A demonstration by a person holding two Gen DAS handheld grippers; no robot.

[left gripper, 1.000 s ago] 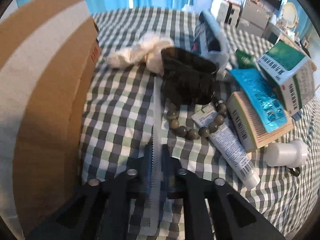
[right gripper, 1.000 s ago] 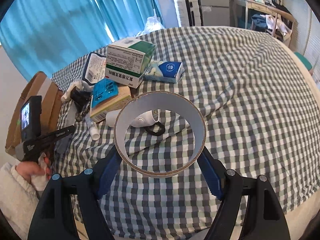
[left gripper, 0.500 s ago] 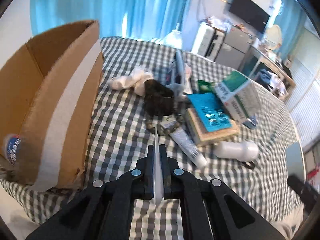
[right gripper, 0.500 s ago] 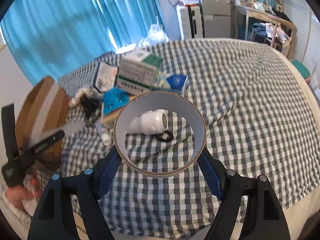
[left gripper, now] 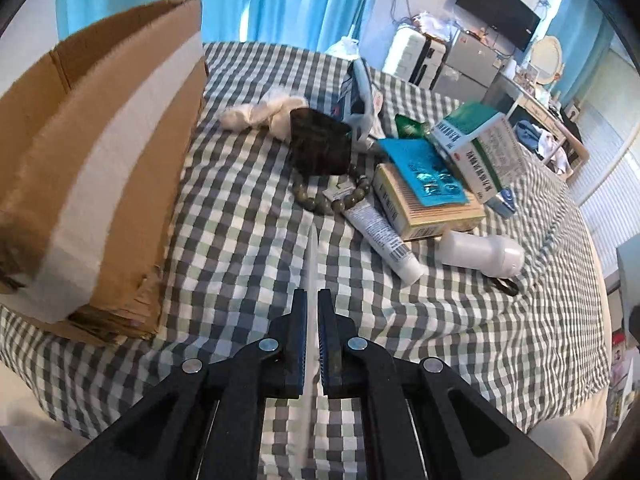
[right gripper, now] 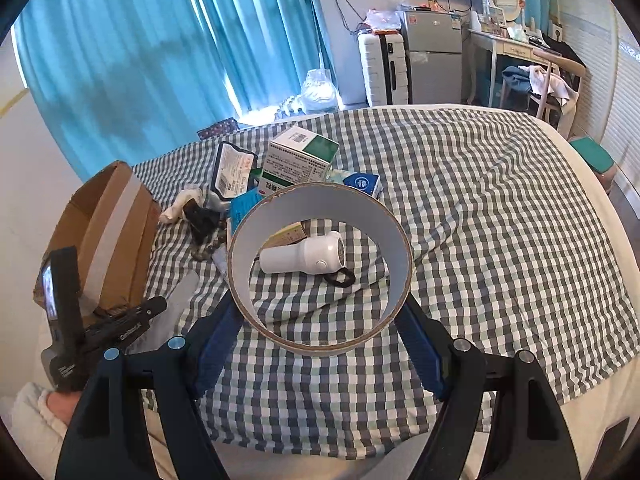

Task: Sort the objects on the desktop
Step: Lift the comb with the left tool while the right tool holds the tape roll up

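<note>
My left gripper (left gripper: 313,296) is shut on a thin pale ruler-like strip (left gripper: 311,256), seen edge-on and held above the checked cloth. It hangs between the open cardboard box (left gripper: 100,152) on the left and the pile of small items on the right. In the right wrist view the left gripper (right gripper: 154,306) shows low on the left with the strip (right gripper: 182,296) sticking out. My right gripper (right gripper: 320,312) is shut on a wide tape roll (right gripper: 320,204), its blue pads pressing both sides. Through the ring I see a white bottle-shaped device (right gripper: 304,258).
The pile holds a bead bracelet (left gripper: 340,200), a white tube (left gripper: 380,236), a yellow box (left gripper: 420,212) under a blue blister pack (left gripper: 424,172), a green-white medicine box (left gripper: 476,148), a dark pouch (left gripper: 320,144), white cloth (left gripper: 264,114) and a black hair tie (left gripper: 506,286). A sleeve (right gripper: 28,420) shows low left.
Both grippers have risen and drawn back from the pile, so more of the cloth and box shows. The strip and the tape roll have stayed gripped throughout.
</note>
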